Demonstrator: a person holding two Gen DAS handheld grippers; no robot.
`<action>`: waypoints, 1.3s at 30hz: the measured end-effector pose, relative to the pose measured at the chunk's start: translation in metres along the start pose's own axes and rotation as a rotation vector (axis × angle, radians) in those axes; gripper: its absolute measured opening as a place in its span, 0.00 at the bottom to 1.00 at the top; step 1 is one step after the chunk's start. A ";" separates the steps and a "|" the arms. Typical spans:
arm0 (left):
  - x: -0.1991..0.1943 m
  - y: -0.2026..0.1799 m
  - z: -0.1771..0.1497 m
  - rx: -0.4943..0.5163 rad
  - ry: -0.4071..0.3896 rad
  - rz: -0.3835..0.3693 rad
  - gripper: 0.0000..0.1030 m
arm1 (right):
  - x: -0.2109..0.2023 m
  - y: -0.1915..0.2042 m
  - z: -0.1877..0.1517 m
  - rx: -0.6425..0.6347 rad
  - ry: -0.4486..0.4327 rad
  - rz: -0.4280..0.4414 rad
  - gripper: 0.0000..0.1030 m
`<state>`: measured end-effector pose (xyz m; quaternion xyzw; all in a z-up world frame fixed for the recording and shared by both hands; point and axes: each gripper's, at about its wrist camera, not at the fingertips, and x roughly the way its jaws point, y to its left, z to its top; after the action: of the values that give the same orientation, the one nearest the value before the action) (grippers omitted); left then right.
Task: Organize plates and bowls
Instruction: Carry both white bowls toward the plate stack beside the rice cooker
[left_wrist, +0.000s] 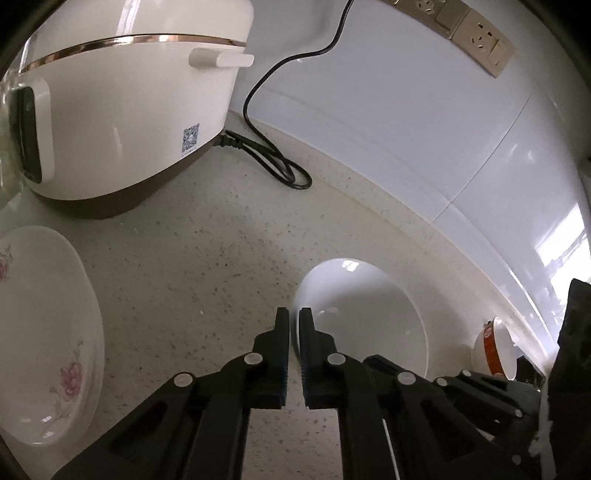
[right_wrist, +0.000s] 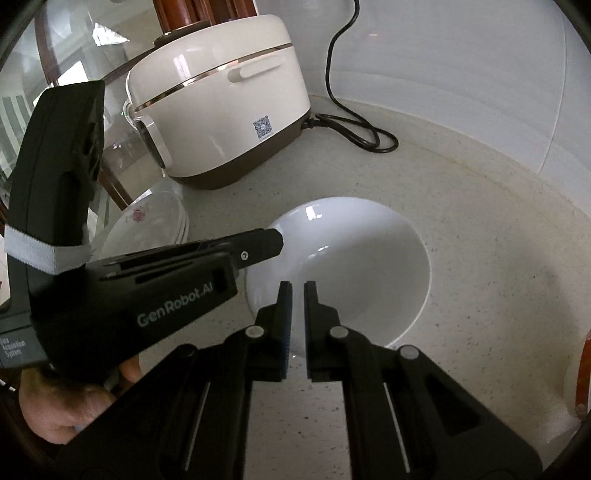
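Your left claw (left_wrist: 294, 321) is pinching the near rim of the white bowl (left_wrist: 369, 317), one finger inside the wall and one outside, so you are in the middle of handling that bowl: either lifting it away or setting it down, and these views do not settle which. The bowl looks tipped toward the lens in the left wrist view, which suggests it is carried off the tabletop (left_wrist: 207, 266), though you cannot confirm that. Your right claw (right_wrist: 298, 295) hangs just above the same bowl with its fingers drawn close together, only a narrow slit between them and nothing held; in its view the left claw's tip sits on the bowl's left rim. To your left, at the tabletop's edge, lies the stack of flowered plates (left_wrist: 48, 332), apart from the bowl. To your right, partly cut off, is a red-and-white bowl (left_wrist: 496, 350) on its side or leaning, near the wall. Further back stands the rice cooker (left_wrist: 129, 110) with its black cord (left_wrist: 280, 162) coiled behind it, and the socket strip (left_wrist: 476, 40) on the wall beyond. The next move probably calls for bringing the two bowls together, so keep the pinch firm, hold the rim level, and steer clear of the right claw crowding the same space. Before you let go, check that the base is fully seated.
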<state>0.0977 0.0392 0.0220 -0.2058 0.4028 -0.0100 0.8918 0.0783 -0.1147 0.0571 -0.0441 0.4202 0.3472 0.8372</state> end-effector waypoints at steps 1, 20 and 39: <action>0.001 -0.001 0.000 0.003 -0.002 0.006 0.05 | 0.000 0.001 0.000 -0.002 0.001 0.005 0.08; -0.008 0.007 -0.006 -0.030 0.003 0.001 0.10 | -0.007 -0.041 0.004 0.149 0.013 -0.128 0.26; -0.031 0.037 -0.003 -0.080 -0.055 0.054 0.09 | 0.004 -0.004 0.001 0.107 -0.077 -0.027 0.24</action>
<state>0.0690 0.0775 0.0285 -0.2304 0.3835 0.0360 0.8936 0.0834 -0.1149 0.0538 0.0087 0.4050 0.3143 0.8586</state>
